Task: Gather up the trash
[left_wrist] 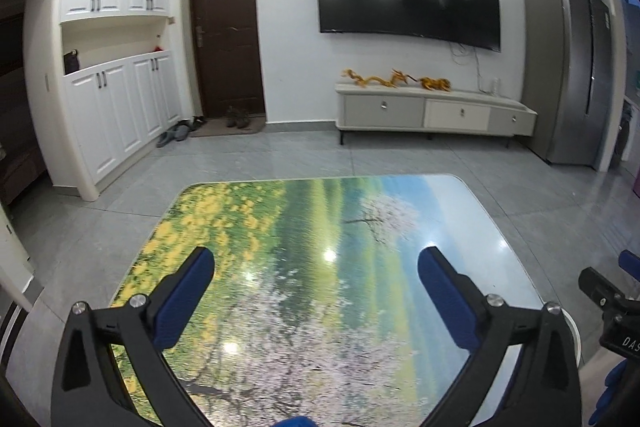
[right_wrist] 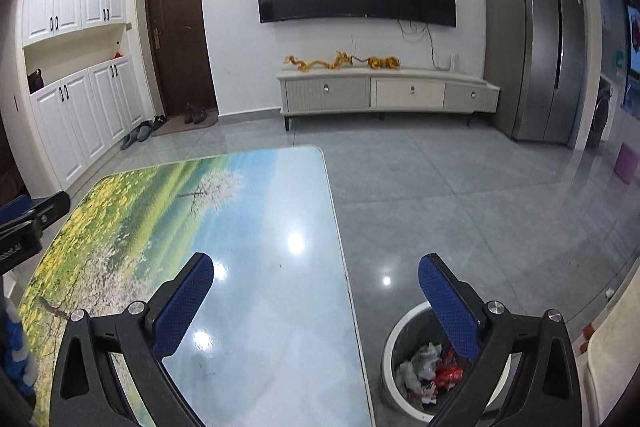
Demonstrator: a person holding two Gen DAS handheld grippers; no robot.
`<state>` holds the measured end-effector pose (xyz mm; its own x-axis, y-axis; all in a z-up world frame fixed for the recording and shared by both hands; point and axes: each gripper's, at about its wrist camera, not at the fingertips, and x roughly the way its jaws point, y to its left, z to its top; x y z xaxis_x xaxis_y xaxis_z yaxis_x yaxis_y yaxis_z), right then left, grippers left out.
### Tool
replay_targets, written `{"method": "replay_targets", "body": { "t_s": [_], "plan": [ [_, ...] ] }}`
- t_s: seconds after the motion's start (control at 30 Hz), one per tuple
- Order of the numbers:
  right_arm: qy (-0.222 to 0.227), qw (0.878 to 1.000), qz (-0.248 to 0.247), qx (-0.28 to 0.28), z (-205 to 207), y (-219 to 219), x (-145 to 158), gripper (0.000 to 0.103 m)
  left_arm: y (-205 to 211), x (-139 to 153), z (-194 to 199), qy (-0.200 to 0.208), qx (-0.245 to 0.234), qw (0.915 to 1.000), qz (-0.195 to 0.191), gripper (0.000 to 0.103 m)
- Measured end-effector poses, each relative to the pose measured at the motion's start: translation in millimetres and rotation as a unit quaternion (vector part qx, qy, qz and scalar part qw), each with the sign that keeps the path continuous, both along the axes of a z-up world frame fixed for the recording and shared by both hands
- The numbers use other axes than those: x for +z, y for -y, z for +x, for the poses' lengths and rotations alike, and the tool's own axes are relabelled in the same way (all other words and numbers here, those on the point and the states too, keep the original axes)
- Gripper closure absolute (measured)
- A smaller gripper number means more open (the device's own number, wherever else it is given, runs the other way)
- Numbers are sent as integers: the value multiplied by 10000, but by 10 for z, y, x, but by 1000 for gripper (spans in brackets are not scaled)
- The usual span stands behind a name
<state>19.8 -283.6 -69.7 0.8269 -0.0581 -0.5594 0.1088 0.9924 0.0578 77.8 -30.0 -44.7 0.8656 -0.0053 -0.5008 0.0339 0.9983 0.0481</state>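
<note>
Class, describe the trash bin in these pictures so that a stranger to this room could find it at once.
Start at the table with the printed landscape of flowers and sky on its top. On the grey tiled floor just beside its right edge stands the trash bin. It is the only round, open container there, with a pale rim, dark walls and crumpled white and red wrappers inside.

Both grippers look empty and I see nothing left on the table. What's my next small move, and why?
Probably just hold both grippers clear and pan for strays. The left gripper and right gripper stand open with nothing between their fingers, the visible table top is bare, and crumpled wrappers already lie in the bin beside it.
</note>
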Motion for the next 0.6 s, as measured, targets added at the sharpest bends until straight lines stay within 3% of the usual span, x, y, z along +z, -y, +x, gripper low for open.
{"method": "replay_targets", "body": {
  "t_s": [0.6],
  "plan": [
    [472,9968,-404,-493,-121,-54,47,0,-171,104,-226,373,428,9984,19,0]
  ]
}}
